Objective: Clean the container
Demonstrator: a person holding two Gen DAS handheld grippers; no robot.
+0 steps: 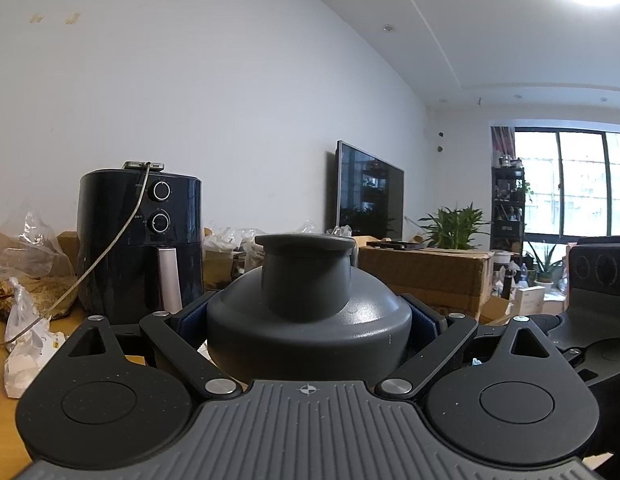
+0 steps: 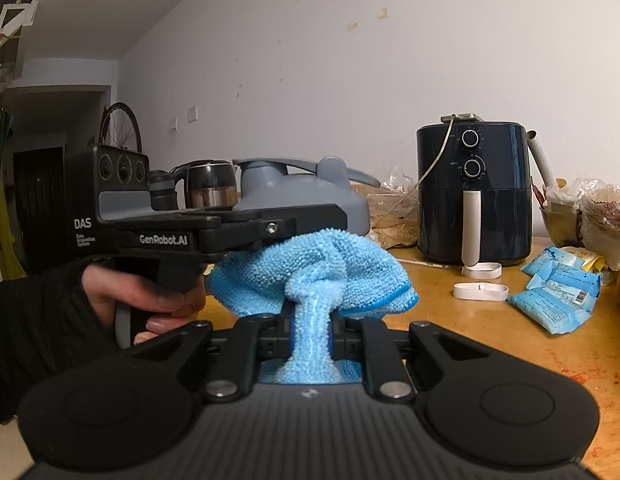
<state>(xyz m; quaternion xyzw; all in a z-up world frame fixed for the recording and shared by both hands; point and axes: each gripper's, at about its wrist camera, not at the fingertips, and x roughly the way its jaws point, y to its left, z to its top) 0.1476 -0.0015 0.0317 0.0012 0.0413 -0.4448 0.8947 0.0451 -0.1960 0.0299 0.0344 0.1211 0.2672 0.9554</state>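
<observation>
In the left wrist view, a grey container with a domed lid and a wide cap fills the space between the blue pads of my left gripper, which is shut on it. From the right wrist view, the same container stands upright in the left gripper, whose handle a hand holds. My right gripper is shut on a bunched light-blue microfibre cloth. The cloth bulges just below the left gripper's fingers and the container's lower part, which is hidden.
A dark air fryer stands on the wooden table to the right, with white oval rings and blue packets before it. Plastic bags, a cardboard box and a TV lie beyond.
</observation>
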